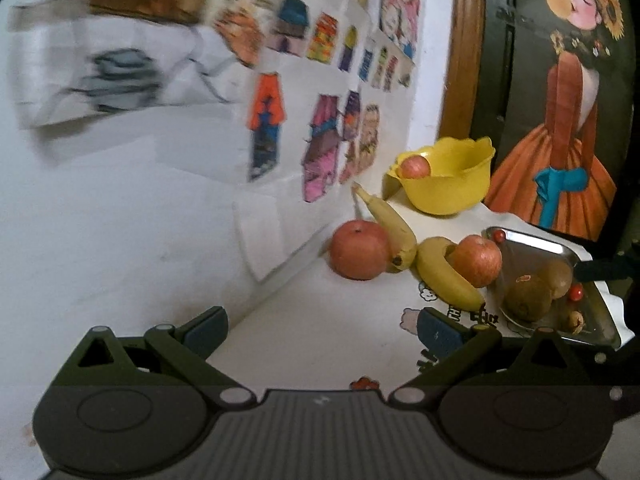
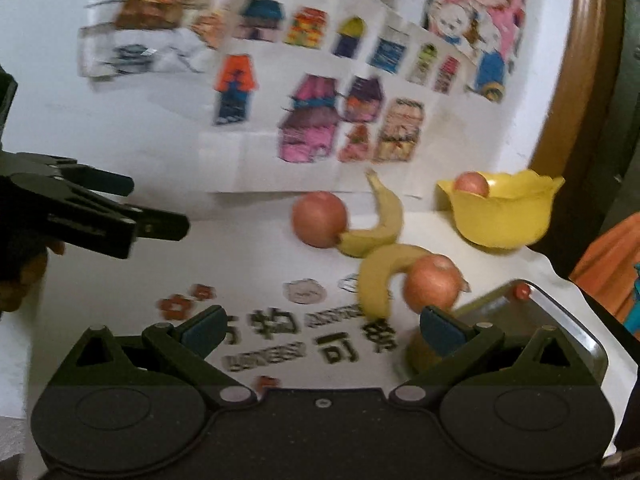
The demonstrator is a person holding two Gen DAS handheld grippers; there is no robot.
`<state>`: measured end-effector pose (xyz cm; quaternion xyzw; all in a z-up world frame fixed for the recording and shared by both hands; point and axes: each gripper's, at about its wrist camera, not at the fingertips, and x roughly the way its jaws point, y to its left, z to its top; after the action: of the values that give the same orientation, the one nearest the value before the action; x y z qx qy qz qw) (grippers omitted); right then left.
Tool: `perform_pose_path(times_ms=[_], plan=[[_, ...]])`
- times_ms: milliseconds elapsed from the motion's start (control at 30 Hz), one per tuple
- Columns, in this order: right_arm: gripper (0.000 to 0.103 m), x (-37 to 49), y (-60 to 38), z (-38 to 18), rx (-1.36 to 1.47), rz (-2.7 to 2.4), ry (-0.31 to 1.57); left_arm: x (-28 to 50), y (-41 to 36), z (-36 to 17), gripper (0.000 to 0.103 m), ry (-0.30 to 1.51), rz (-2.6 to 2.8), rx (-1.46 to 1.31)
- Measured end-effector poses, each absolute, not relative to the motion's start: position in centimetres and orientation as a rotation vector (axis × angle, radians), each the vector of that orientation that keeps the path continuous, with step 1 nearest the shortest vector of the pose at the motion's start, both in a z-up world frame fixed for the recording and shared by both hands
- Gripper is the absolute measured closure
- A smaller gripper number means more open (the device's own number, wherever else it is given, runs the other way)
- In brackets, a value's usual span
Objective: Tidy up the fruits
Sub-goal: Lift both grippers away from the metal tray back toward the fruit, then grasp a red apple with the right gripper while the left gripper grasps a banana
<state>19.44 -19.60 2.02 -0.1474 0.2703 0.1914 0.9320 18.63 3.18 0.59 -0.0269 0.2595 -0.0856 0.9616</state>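
Observation:
Two apples and two bananas lie loose on the white table: a far apple (image 1: 359, 249) (image 2: 319, 219) touching a banana (image 1: 386, 224) (image 2: 380, 220), and a near apple (image 1: 477, 260) (image 2: 432, 282) tucked into a curved banana (image 1: 444, 276) (image 2: 380, 280). A yellow bowl (image 1: 448, 192) (image 2: 502, 220) at the back holds another apple (image 1: 416, 166) (image 2: 472, 182). A steel tray (image 1: 536, 240) (image 2: 560, 308) holds kiwis (image 1: 528, 300) and small red fruits. My left gripper (image 1: 324, 330) (image 2: 156, 216) is open and holds nothing. My right gripper (image 2: 322, 330) is open and holds nothing, short of the fruit.
A wall with coloured drawings (image 1: 320, 120) (image 2: 320, 120) runs along the table's far side. A wood-framed painting (image 1: 560, 120) of a figure in an orange dress stands behind the bowl. The tablecloth has printed characters (image 2: 304, 336).

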Motion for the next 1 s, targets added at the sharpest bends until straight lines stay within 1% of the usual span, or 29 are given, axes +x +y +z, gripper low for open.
perform_pose_path(times_ms=[433, 567, 633, 1000], plan=[[0.001, 29.3, -24.9, 0.9, -0.332, 0.319, 0.541, 25.7, -1.9, -1.0, 0.0, 0.566, -0.264, 0.006], [0.006, 32.3, -25.8, -0.1, -0.315, 0.341, 0.572, 26.8, -3.2, -1.6, 0.0, 0.579, -0.29, 0.024], [0.007, 33.5, -25.8, -0.6, -0.314, 0.373, 0.593, 27.3, -3.7, -1.9, 0.0, 0.588, -0.303, 0.03], [0.015, 36.6, -24.3, -2.7, -0.39, 0.415, 0.661, 28.5, -4.6, -2.8, 0.0, 0.62, -0.315, 0.03]])
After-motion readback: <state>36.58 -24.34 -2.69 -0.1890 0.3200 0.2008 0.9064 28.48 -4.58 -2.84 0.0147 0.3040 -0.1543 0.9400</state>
